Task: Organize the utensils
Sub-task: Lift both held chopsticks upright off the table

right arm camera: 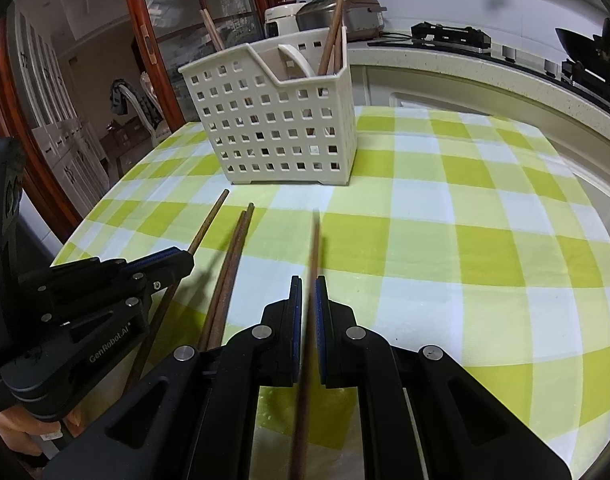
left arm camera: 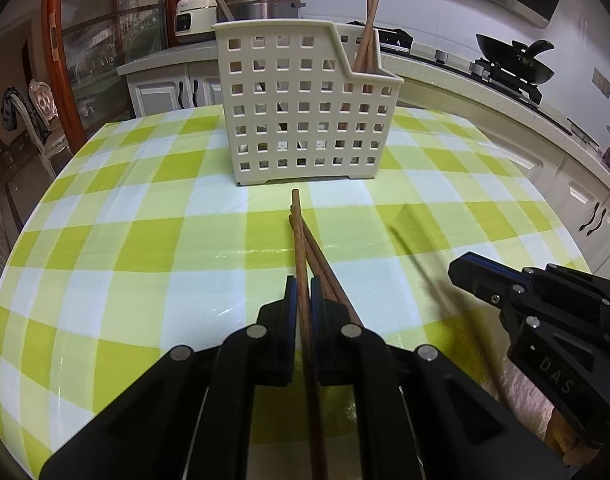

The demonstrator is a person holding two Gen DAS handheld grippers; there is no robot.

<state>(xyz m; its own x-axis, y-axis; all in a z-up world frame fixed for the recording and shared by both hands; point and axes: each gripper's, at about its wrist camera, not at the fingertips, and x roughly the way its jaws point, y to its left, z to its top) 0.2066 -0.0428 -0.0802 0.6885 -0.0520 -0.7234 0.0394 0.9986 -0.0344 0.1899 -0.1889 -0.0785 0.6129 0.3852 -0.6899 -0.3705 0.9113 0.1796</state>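
left wrist view: left gripper (left arm camera: pixel 303 292) is clamped on one brown chopstick (left arm camera: pixel 300 248), blue pads tight against it; two more loose chopsticks (left arm camera: pixel 325 276) lie under it on the checked tablecloth (left arm camera: pixel 145 240), fanning off to the right

caddy from here: the cream perforated utensil caddy (left arm camera: pixel 305 112) stands straight ahead, well apart from the held tip; a few chopsticks (left arm camera: pixel 371 20) are already upright in its lower right compartment

other gripper from here: right gripper (left arm camera: pixel 465 270) sits off to the right, fingers together on a thin blurry stick (left arm camera: pixel 425 272)

right wrist view: right gripper (right arm camera: pixel 308 292) is closed on a single chopstick (right arm camera: pixel 315 248) that points at the caddy (right arm camera: pixel 273 128); left gripper (right arm camera: pixel 177 260) is at the left with its own stick (right arm camera: pixel 209 220), and the loose pair (right arm camera: pixel 235 256) lies between the two

inside the caddy: a white spoon-ish thing (right arm camera: pixel 299 60) in the middle section, chopsticks (right arm camera: pixel 337 20) in the end one

step: looks like pickup is just done, both hands loaded, nothing lifted much yet imo

next move: I'd guess lift, tip each stick upright and drop it in the chopstick compartment; narrow opening, and a one-point grip lets a stick swivel, so go easy
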